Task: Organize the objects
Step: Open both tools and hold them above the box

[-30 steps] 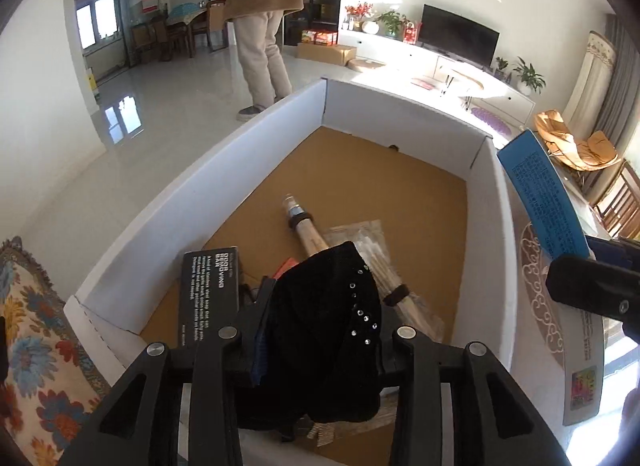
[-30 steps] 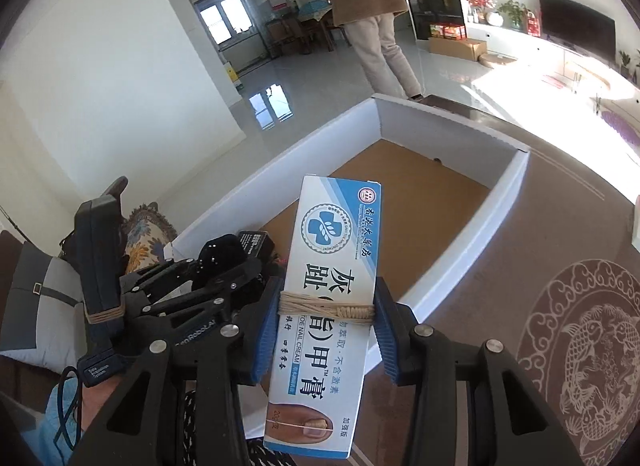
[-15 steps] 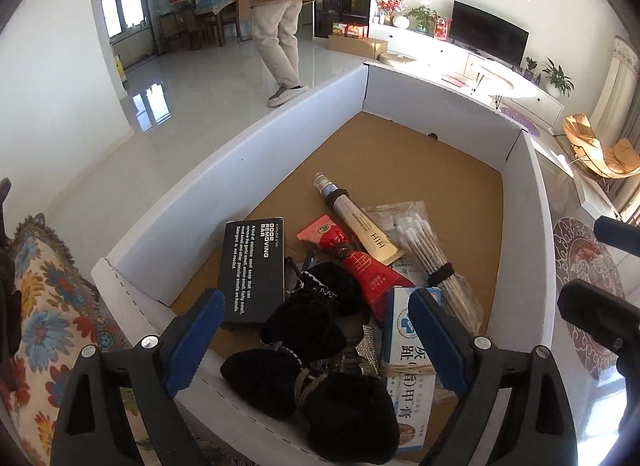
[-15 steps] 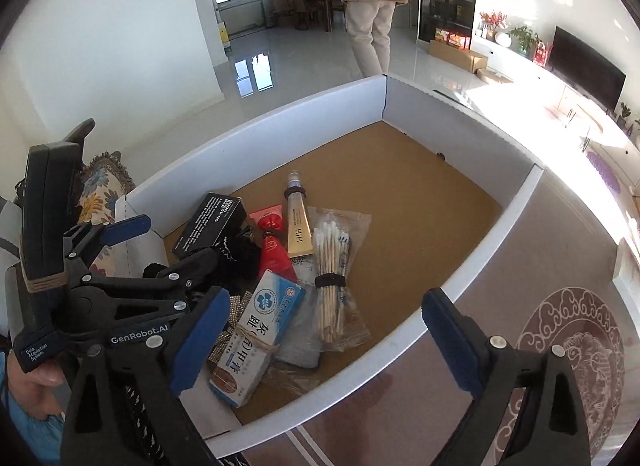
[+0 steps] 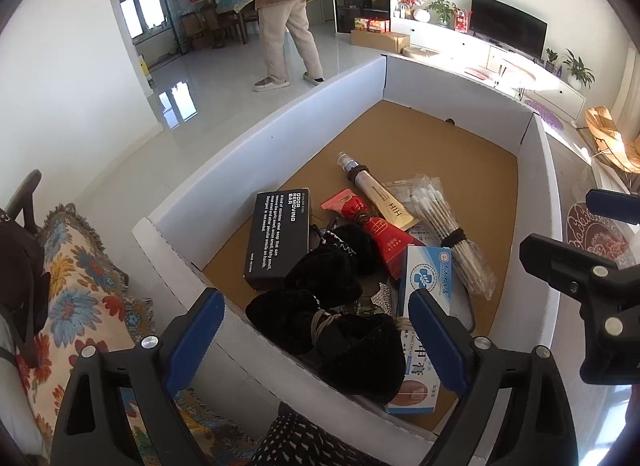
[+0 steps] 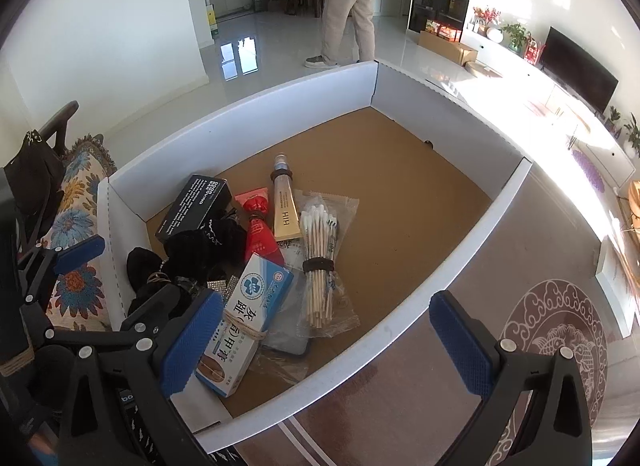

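Note:
A white cardboard box (image 5: 240, 153) (image 6: 240, 137) with a brown floor holds a pile in its near corner. In it lie a black fuzzy cloth piece (image 5: 340, 330) (image 6: 200, 242), a blue-and-white cream carton (image 5: 426, 278) (image 6: 252, 306), a red tube (image 5: 380, 234), a gold tube (image 5: 380, 197), bagged cotton swabs (image 5: 448, 225) and a black soap-bar box (image 5: 278, 234). My left gripper (image 5: 314, 306) hangs open above the black cloth piece, touching nothing. My right gripper (image 6: 326, 302) is wide open over the box's near wall, its left pad just above the carton.
A person (image 5: 288, 5) stands on the glossy floor beyond the box. A floral cushion (image 5: 80, 286) lies left of it. A brown surface with a round fish pattern (image 6: 556, 338) lies to the right. The far half of the box floor (image 6: 400, 169) is bare.
Both grippers have opened. The black cloth piece left the left jaws and the cream carton left the right jaws; both now lie in the box's near corner.

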`<state>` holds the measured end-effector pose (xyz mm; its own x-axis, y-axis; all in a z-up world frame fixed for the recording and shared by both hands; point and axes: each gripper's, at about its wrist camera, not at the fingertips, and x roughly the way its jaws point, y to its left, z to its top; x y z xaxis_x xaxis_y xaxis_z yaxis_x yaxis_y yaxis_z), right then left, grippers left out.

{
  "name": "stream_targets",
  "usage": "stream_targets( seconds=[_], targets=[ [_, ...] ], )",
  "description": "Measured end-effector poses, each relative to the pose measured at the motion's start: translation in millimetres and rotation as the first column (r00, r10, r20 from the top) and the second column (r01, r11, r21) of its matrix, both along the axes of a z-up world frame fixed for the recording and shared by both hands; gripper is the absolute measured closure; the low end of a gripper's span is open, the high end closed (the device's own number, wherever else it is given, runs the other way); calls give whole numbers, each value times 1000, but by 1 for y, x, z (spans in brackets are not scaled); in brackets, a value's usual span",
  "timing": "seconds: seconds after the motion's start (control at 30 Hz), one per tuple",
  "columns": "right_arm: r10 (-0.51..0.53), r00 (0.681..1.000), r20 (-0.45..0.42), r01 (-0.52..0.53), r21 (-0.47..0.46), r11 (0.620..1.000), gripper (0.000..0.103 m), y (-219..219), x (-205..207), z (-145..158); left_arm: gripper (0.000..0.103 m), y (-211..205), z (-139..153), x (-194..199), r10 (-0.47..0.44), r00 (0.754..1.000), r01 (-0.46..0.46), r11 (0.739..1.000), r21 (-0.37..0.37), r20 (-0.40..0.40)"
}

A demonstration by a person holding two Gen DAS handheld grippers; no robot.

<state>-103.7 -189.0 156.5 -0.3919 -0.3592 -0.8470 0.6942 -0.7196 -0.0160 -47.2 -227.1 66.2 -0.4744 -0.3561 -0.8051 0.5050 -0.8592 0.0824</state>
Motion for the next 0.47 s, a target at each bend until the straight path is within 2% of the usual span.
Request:
stream_targets(
  seconds=[0.17, 0.37, 0.47],
  targets=[
    [-5, 1000, 12, 5, 4, 1000, 0, -7, -5, -4, 9, -3, 6, 1, 16, 999, -17, 999, -31, -33],
    [2, 1000, 19, -2, 8, 1000, 0, -10, -5, -9, 9, -9, 2, 1, 19, 999, -19, 1000, 7, -43],
    [-8, 1000, 15, 8, -19, 1000, 0, -4, -6, -6, 9, -4, 7, 6, 34, 997, -37, 998, -40, -75]
  ],
)
